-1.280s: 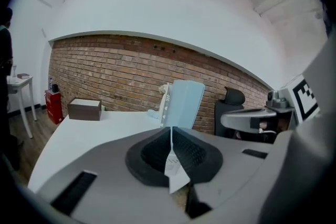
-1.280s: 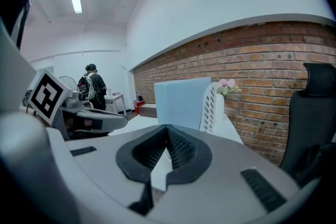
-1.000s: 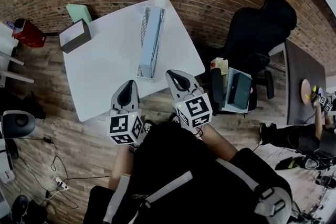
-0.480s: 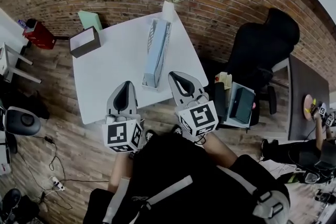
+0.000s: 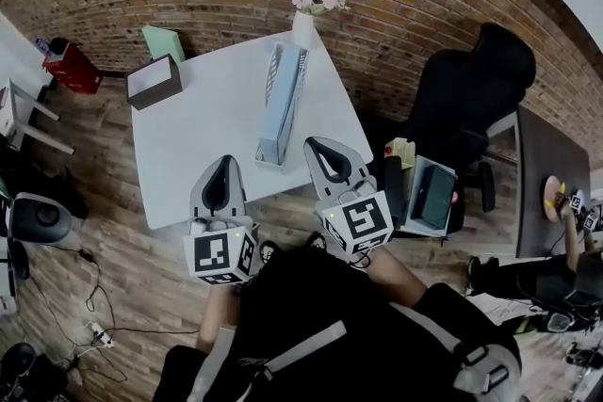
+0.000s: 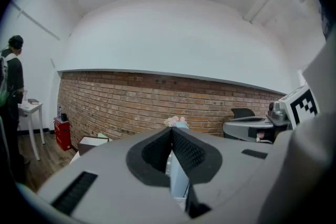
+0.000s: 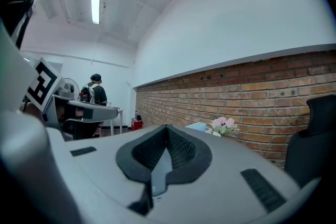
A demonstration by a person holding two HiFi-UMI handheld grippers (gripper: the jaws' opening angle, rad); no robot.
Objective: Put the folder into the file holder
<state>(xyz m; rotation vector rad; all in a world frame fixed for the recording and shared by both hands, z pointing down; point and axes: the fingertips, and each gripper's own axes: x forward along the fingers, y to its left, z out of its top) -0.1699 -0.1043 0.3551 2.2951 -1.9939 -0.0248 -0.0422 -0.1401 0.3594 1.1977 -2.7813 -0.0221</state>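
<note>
A light blue folder (image 5: 279, 113) stands upright inside a grey mesh file holder (image 5: 271, 71) in the middle of the white table (image 5: 198, 136). My left gripper (image 5: 226, 161) hovers over the table's near edge, shut and empty. To its right my right gripper (image 5: 314, 144) is held just short of the holder's near end, also shut with nothing between its jaws. In the left gripper view the jaws (image 6: 171, 131) are pressed together, with the folder (image 6: 178, 183) showing beyond them. The right gripper view has its jaws (image 7: 167, 128) closed the same way.
A white vase of pink flowers (image 5: 303, 24) stands at the table's far end by the brick wall. A dark open box (image 5: 154, 80) sits at the table's left corner. A black office chair (image 5: 471, 89) and a seat holding a teal box (image 5: 429, 193) are to the right. A person (image 6: 10, 76) stands far left.
Both grippers have lifted a little, side by side, still shut and empty. The head view has shifted slightly. The folder has stayed in the holder.
</note>
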